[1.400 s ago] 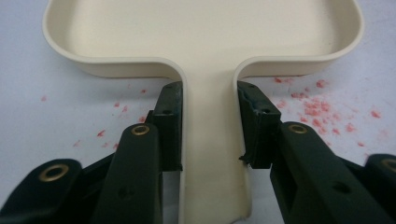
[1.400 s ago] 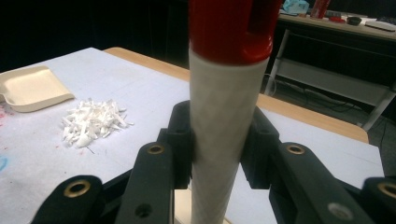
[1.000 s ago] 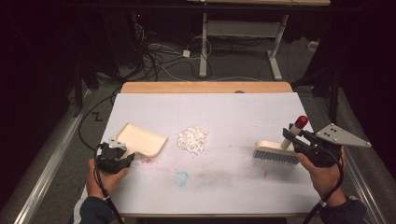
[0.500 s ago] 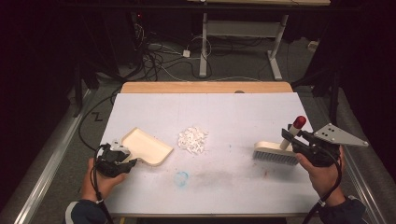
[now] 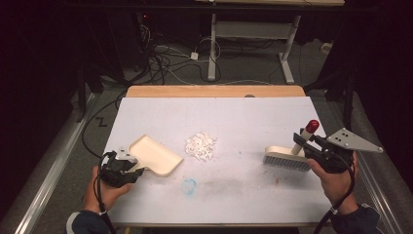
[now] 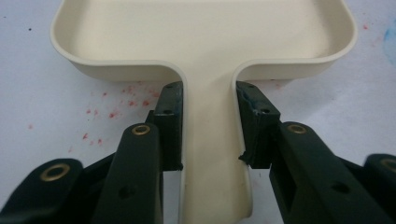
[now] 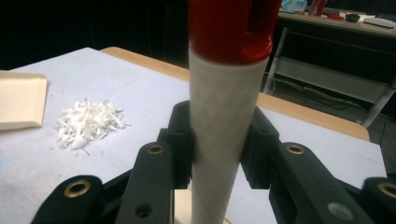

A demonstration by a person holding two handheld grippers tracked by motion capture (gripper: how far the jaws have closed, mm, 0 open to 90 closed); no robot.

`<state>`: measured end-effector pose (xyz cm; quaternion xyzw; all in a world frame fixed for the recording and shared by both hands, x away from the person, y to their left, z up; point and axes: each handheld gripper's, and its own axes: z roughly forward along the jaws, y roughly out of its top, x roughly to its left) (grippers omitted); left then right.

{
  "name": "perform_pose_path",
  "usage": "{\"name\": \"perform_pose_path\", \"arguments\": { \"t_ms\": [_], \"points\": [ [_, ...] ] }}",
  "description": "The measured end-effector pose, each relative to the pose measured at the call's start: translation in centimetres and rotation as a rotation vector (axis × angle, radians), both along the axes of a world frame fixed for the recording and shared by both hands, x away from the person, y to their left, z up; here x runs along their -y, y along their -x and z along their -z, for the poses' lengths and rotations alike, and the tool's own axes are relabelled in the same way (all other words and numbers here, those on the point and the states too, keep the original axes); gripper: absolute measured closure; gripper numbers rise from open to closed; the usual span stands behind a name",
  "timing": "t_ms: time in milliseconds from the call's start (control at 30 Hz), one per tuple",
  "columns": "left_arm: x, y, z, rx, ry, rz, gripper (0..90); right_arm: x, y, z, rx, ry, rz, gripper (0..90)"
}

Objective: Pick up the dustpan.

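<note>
I take the pile of white scraps [image 5: 201, 146] near the middle of the table [image 5: 243, 112] as my landmark. To the left of that pile, and a little nearer to me, lies the cream dustpan [image 5: 155, 155], flat on the white tabletop with its open mouth turned toward the pile and its handle pointing back at my left hand. My left gripper [image 5: 127, 171] is clenched on that handle: in the left gripper view the two black pads press against either side of the narrow stem of the dustpan [image 6: 205, 56], just behind where the tray widens, and red specks dot the table surface beside it. To the right of the pile, well apart from it, sits the brush [image 5: 287, 157], its bristle head resting on the table and its pale handle with the red cap [image 5: 311, 126] slanting up and away from me. My right gripper [image 5: 299, 142] grasps that handle; in the right gripper view the jaws close on both sides of the white shaft of the brush [image 7: 224, 116] just below the red cap [image 7: 231, 28], and the pile of white scraps [image 7: 86, 122] shows beyond it on the left, with a corner of the dustpan [image 7: 21, 99] farther left. A faint blue smudge [image 5: 189, 185] marks the table nearer to me than the pile.
</note>
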<state>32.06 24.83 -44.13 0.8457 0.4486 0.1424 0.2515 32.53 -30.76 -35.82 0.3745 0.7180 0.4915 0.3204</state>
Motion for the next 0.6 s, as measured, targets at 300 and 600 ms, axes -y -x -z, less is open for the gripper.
{"name": "perform_pose_path", "arguments": {
  "t_ms": [300,600],
  "points": [
    [0.1,0.0,0.0,-0.005,0.005,0.011,63.4,-1.0,-0.9,0.2,0.001,0.001,-0.009,69.7],
    [0.6,-0.1,-0.1,-0.002,-0.004,0.043,63.4,-2.7,-2.6,0.2,0.015,-0.013,-0.019,69.7]
  ]
}}
